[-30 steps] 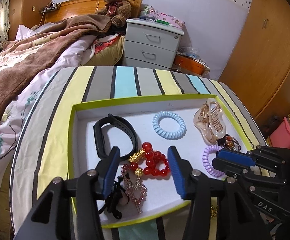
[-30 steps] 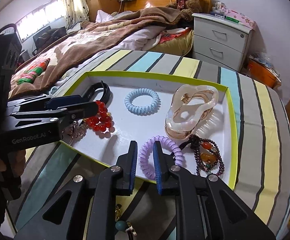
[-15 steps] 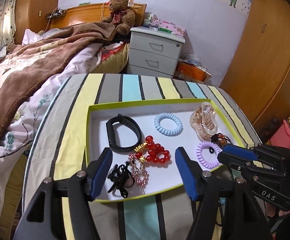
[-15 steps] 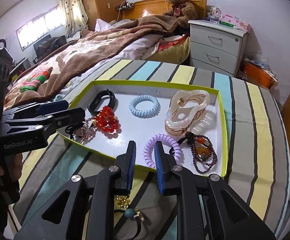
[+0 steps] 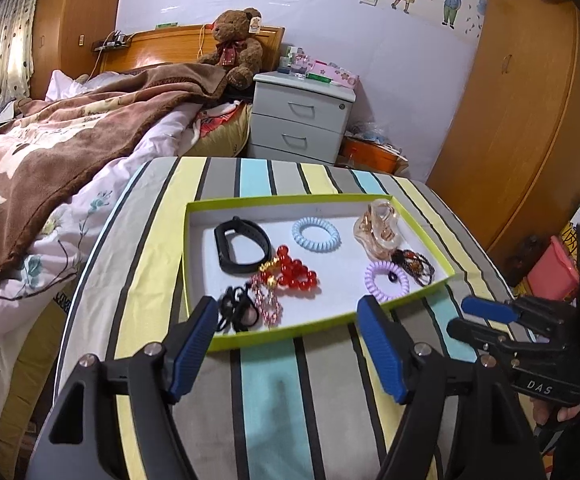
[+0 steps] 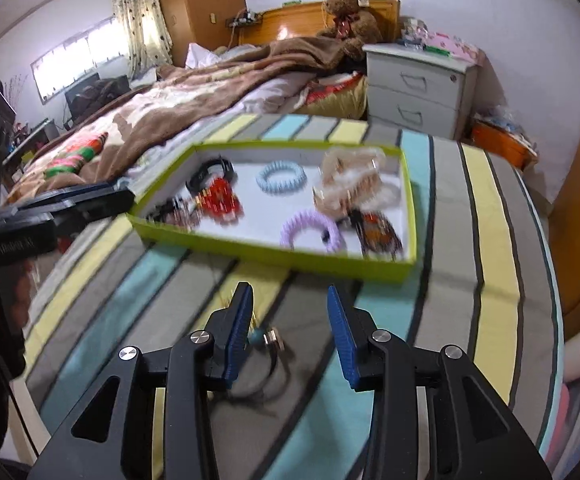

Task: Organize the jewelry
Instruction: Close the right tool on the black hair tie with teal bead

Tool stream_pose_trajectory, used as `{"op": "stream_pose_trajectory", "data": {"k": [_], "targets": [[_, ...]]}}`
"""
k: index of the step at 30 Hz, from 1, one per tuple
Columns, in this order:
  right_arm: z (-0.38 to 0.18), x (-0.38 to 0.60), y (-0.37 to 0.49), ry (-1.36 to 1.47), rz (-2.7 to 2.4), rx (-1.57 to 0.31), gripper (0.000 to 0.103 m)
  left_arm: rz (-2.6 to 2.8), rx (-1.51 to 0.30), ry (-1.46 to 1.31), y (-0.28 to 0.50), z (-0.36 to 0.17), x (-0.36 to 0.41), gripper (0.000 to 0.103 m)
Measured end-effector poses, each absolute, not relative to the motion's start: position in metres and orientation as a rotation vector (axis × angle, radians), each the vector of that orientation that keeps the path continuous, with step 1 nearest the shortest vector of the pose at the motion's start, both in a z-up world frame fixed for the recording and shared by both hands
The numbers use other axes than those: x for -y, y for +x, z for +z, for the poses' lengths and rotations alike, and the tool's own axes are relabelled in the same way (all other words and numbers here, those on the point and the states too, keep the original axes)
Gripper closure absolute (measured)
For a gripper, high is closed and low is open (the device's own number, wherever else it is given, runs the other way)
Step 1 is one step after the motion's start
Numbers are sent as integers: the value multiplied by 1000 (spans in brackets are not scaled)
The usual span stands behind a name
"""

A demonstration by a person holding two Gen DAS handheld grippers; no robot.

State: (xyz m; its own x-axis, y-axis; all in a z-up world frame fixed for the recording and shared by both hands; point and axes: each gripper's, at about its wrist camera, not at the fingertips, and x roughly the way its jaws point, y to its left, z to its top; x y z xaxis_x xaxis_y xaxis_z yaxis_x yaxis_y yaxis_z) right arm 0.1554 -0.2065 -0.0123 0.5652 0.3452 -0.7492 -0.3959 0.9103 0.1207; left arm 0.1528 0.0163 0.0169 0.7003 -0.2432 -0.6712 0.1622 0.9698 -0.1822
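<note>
A green-rimmed tray (image 5: 322,326) (image 6: 266,254) on the striped table holds a black band (image 5: 242,246), red beads (image 5: 296,274), a blue coil tie (image 5: 316,236), a purple coil tie (image 5: 386,280) (image 6: 312,230), a clear hair claw (image 5: 380,230) (image 6: 350,188) and a dark bead bracelet (image 5: 414,266). My left gripper (image 5: 288,344) is open and empty, just before the tray's near edge. My right gripper (image 6: 290,320) is open above a black cord with a teal bead and gold ring (image 6: 268,340) lying on the table outside the tray.
A bed with a brown blanket (image 5: 70,148) lies left of the table. A white nightstand (image 5: 302,120) and a teddy bear (image 5: 236,50) stand behind. Wooden wardrobe doors (image 5: 522,120) are at the right. The table's right edge (image 6: 554,280) is close.
Both grippers have pulled back from over the tray to the near side of the table. The right gripper has opened from nearly shut. The purple coil tie stays in the tray.
</note>
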Motion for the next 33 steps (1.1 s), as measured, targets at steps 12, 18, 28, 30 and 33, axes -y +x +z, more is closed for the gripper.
{"op": "stream_pose_trajectory", "data": {"k": [12, 18, 28, 30, 33], "targets": [[-44, 197, 147, -78, 432, -941, 63, -204, -808, -132, 136, -3, -22, 29], [-52, 189, 145, -102, 418, -938, 63, -203, -817, -129, 137, -5, -23, 29], [-51, 202, 140, -104, 423, -927, 96, -216, -838, -112, 141, -10, -9, 29], [-50, 208, 138, -91, 418, -919, 96, -222, -842, -105, 143, -11, -4, 29], [-45, 218, 135, -59, 413, -899, 96, -227, -847, -94, 146, -12, 3, 29]]}}
